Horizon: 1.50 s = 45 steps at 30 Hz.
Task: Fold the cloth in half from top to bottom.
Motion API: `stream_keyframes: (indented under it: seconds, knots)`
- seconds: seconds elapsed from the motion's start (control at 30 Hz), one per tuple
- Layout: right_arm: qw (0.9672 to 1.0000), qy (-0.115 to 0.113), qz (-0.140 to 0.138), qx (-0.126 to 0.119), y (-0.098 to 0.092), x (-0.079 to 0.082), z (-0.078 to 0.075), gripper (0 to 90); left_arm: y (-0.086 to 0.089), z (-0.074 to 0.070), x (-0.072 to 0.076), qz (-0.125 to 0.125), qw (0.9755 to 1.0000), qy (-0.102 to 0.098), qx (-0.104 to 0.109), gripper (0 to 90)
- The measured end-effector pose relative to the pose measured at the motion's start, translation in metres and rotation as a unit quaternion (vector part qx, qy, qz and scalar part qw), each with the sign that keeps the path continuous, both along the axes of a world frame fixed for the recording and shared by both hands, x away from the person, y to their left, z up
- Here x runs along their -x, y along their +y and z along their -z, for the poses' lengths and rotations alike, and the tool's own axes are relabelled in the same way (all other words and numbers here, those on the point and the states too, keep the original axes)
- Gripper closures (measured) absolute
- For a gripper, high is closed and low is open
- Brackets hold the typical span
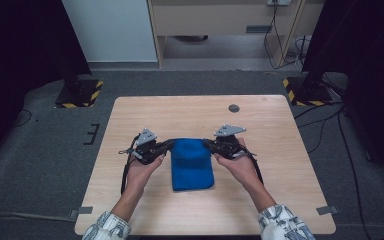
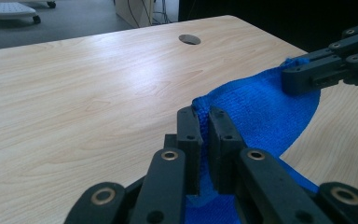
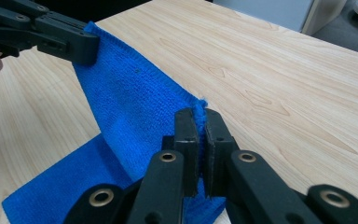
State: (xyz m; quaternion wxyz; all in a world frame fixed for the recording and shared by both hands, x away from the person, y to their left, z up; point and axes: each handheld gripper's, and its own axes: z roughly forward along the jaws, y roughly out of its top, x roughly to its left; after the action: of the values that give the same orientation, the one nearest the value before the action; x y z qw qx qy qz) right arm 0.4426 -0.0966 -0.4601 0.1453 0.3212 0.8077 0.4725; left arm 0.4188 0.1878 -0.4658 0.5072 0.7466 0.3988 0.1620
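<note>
A blue knitted cloth lies near the middle of the wooden table, its far edge lifted off the wood. My left gripper is shut on the cloth's far left corner. My right gripper is shut on the far right corner. The lifted edge stretches between the two grippers while the near part of the cloth rests flat on the table. In the left gripper view the other gripper pinches the opposite corner; in the right gripper view the other gripper does the same.
A round cable hole sits in the tabletop toward the far right. Two black stands with yellow-striped bases flank the table's far corners. Cables trail over the grey floor at the right.
</note>
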Motion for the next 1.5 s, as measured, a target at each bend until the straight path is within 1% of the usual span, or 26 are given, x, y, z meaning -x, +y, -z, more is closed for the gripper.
stream_keyframes:
  seconds: [0.03,0.27,0.3,0.4,0.47,0.57,0.6,0.63,0.7,0.73,0.8,0.83,1.03,1.3,1.37,1.5]
  knots:
    - [1.0000,-0.001,0.000,-0.001,0.000,0.001,0.000,86.6,0.001,0.000,0.000,0.001,1.0000,0.001,-0.002,84.1]
    - [1.0000,0.002,-0.008,-0.004,0.002,0.004,-0.002,86.7,0.004,-0.001,0.003,0.001,1.0000,0.002,0.003,84.5]
    - [1.0000,0.002,-0.007,-0.005,0.002,0.005,-0.001,86.8,0.004,0.000,0.003,0.000,1.0000,0.002,0.000,83.9]
    - [0.9999,0.004,-0.007,-0.006,0.001,0.006,-0.001,86.8,0.004,0.001,0.004,-0.006,1.0000,0.004,0.002,76.4]
    - [0.9999,0.005,-0.007,-0.005,0.001,0.006,0.000,86.8,0.005,0.000,0.004,-0.010,0.9999,0.001,0.010,69.3]
    - [0.9999,0.009,-0.007,-0.005,0.000,0.006,0.001,86.8,0.007,-0.004,0.004,-0.021,0.9997,0.001,0.015,55.1]
    - [0.9999,0.010,-0.007,-0.005,-0.001,0.006,0.002,86.8,0.008,-0.006,0.004,-0.023,0.9994,-0.002,0.026,53.2]
    - [0.9999,0.012,-0.008,-0.004,-0.001,0.006,0.003,86.8,0.008,-0.007,0.005,-0.024,0.9993,-0.004,0.028,50.8]
    - [0.9999,0.014,-0.006,-0.006,-0.002,0.006,0.003,86.8,0.009,-0.009,0.005,-0.029,0.9992,-0.011,0.026,48.8]
    - [0.9999,0.015,-0.005,-0.006,-0.002,0.006,0.004,86.8,0.010,-0.010,0.005,-0.030,0.9991,-0.011,0.027,47.6]
    - [0.9998,0.016,-0.007,-0.003,-0.002,0.006,0.004,86.8,0.011,-0.008,0.003,-0.035,0.9991,-0.011,0.019,44.9]
    - [0.9998,0.017,-0.008,-0.003,-0.001,0.006,0.005,86.8,0.012,-0.008,0.002,-0.037,0.9991,-0.010,0.018,42.8]
    - [0.9997,0.018,-0.015,-0.005,0.003,0.010,0.006,86.8,0.019,-0.003,-0.002,-0.050,0.9987,-0.004,0.013,39.3]
    - [0.9995,0.018,-0.026,-0.010,0.008,0.018,0.004,86.8,0.027,0.004,-0.004,-0.064,0.9978,0.012,0.013,39.6]
    - [0.9994,0.015,-0.029,-0.012,0.007,0.020,0.003,86.7,0.027,0.005,-0.004,-0.063,0.9978,0.014,0.015,39.5]
    - [0.9991,0.018,-0.039,-0.008,0.005,0.025,0.004,86.0,0.026,0.008,-0.004,-0.061,0.9979,0.018,0.010,39.2]
